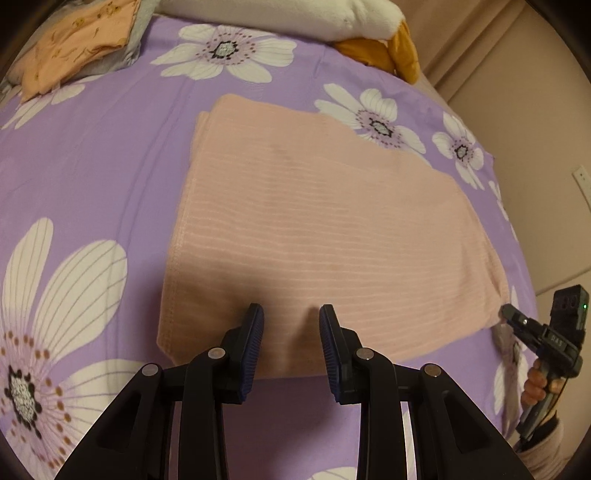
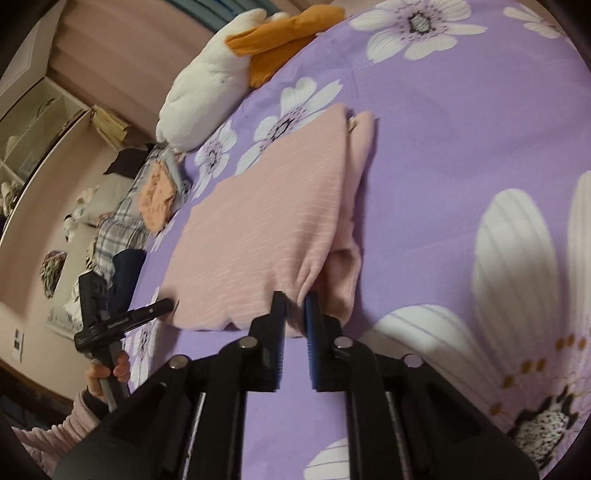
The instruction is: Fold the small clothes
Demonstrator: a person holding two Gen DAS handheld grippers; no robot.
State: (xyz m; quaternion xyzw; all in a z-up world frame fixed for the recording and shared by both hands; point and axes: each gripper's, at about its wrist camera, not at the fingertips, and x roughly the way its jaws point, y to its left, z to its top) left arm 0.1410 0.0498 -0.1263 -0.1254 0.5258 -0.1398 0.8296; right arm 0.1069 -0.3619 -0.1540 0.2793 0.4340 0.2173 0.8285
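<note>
Pink garment (image 1: 314, 236) lies folded flat on bed (image 1: 110, 166), purple floral sheet beneath. Left gripper (image 1: 291, 332) hovers over near hem, fingers (image 1: 255, 332) apart, gripping nothing. Right gripper (image 2: 294, 314) at garment's corner, fingers (image 2: 277, 314) nearly together, pinching fabric edge between them. Risk: right pinch looks shallow, may catch only top layer, so lower layers lag and fold skews. Left fingers closing low could snag sheet along with hem. Stuffed toy (image 1: 295, 14) and orange clothes (image 1: 74, 44) sit well apart.
</note>
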